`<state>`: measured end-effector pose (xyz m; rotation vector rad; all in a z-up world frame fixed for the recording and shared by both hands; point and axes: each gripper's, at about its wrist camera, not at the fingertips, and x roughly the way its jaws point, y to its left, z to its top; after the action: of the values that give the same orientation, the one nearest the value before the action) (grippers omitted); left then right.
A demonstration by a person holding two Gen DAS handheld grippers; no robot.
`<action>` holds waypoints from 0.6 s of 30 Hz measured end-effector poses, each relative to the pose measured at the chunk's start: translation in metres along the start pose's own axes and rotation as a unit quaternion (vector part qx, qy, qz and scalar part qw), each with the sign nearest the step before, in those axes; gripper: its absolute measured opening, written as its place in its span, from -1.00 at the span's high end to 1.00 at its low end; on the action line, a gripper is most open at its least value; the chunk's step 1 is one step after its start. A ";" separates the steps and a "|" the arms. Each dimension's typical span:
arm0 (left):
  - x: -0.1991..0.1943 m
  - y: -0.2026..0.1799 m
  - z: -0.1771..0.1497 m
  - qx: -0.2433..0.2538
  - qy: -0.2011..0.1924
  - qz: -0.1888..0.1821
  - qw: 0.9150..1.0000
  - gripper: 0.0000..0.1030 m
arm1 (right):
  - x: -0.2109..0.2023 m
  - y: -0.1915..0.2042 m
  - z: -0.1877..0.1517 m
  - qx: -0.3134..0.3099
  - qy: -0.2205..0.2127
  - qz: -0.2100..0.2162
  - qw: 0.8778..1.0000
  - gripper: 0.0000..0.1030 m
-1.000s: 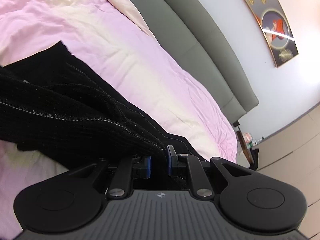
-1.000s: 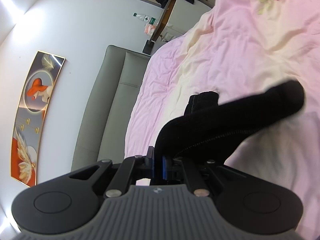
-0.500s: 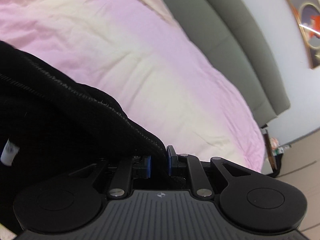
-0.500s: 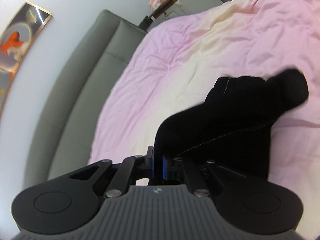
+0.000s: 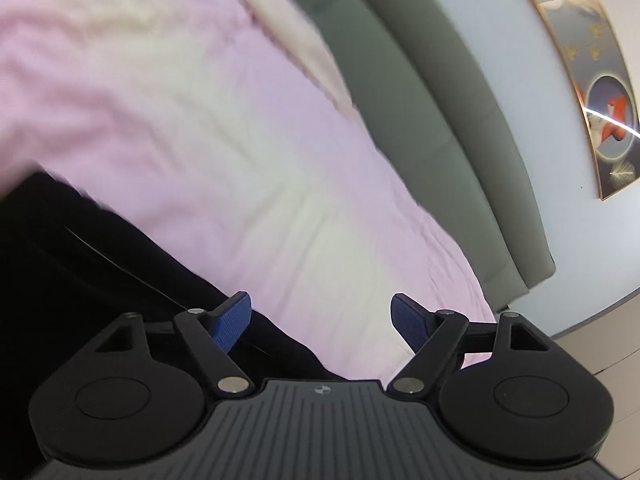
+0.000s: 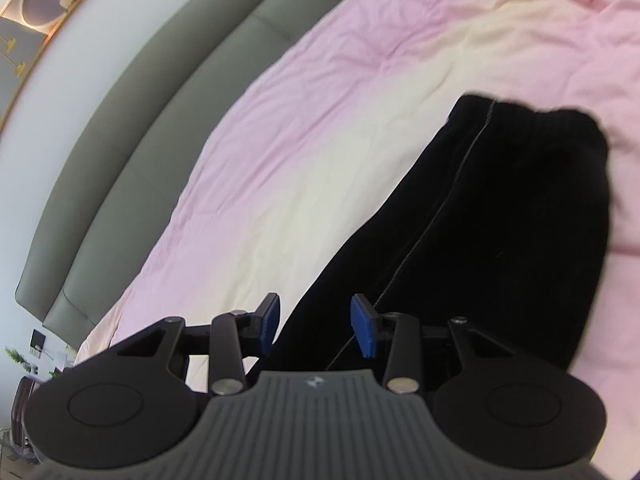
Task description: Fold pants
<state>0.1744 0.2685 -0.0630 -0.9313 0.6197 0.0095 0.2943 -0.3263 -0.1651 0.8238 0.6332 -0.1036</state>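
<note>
The black pants (image 6: 492, 216) lie flat on the pink and cream bed cover (image 6: 300, 128), folded lengthwise, with a pale seam line along them. In the right wrist view they stretch away from my right gripper (image 6: 314, 326), which is open and empty just above their near end. In the left wrist view the pants (image 5: 80, 264) fill the lower left. My left gripper (image 5: 322, 320) is open wide and empty, its left blue pad (image 5: 232, 322) over the cloth's edge and its right pad over bare cover (image 5: 280, 160).
A grey padded headboard (image 5: 440, 112) runs along the bed's far side under a white wall with a framed picture (image 5: 600, 92). The headboard (image 6: 160, 80) also shows in the right wrist view. The floor (image 5: 600, 344) shows past the bed's corner. A small plant and clutter (image 6: 24, 364) sit low left.
Both grippers have opened and let go of the pants, which now lie flat on the bed. Both have pulled back a little from the cloth.
</note>
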 end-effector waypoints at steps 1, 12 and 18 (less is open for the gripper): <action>-0.016 0.002 -0.001 0.025 -0.001 0.018 1.000 -0.74 | -0.009 -0.003 0.001 -0.003 -0.013 -0.001 1.000 0.28; -0.072 0.080 0.004 -0.032 -0.028 0.173 0.984 -0.68 | -0.067 -0.088 0.009 0.053 -0.094 -0.121 0.987 0.22; -0.054 0.104 0.002 -0.060 0.008 0.201 0.978 -0.69 | -0.060 -0.097 0.006 0.052 -0.106 -0.141 0.983 0.23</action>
<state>0.1035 0.3469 -0.1125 -0.9086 0.8205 0.4060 0.2164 -0.4065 -0.1916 0.8071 0.5426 -0.4788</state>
